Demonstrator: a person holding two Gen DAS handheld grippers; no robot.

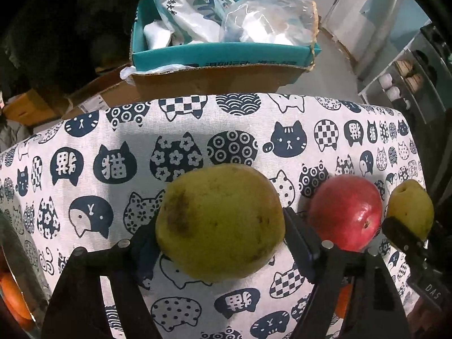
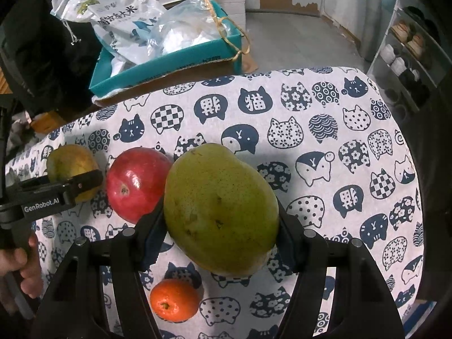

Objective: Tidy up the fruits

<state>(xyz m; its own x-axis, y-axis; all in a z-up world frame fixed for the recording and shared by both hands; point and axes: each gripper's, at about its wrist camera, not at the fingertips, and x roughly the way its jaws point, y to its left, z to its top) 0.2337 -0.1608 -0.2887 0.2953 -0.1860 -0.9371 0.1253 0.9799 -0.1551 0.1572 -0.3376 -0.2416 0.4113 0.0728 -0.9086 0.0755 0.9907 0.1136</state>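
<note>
1. Nearest the right camera, on the cat-print cloth (image 2: pixel 339 147) that covers the table, an orange (image 2: pixel 173 299) lies loose under the right tongs (image 2: pixel 221 226). Any lowering here should steer clear of it.
2. Just above it, the right tongs grip a green mango (image 2: pixel 220 197) across its middle, a pad on each flank. The hold looks centred, so pressure should stay even and the wrist should not roll. I cannot tell whether the mango rests on the cloth or hangs just clear of it.
3. In the left view, the left tongs (image 1: pixel 221 234) sit on either side of a yellow fruit (image 1: pixel 220 214), with both pads against its skin, so I read this as a grip. The skin shows brown bruises, so a gentle squeeze is wise, and a short test lift would confirm the hold.
4. Between the two held fruits a red apple (image 1: pixel 346 212) stands on the cloth, just beside each. The tongs should rise straight up before they travel sideways, or a finger may nudge it into a roll.
5. Farther off, past the table edge, a teal box (image 1: pixel 226 56) holds plastic bags. It looks unrelated to the sorting.
</note>
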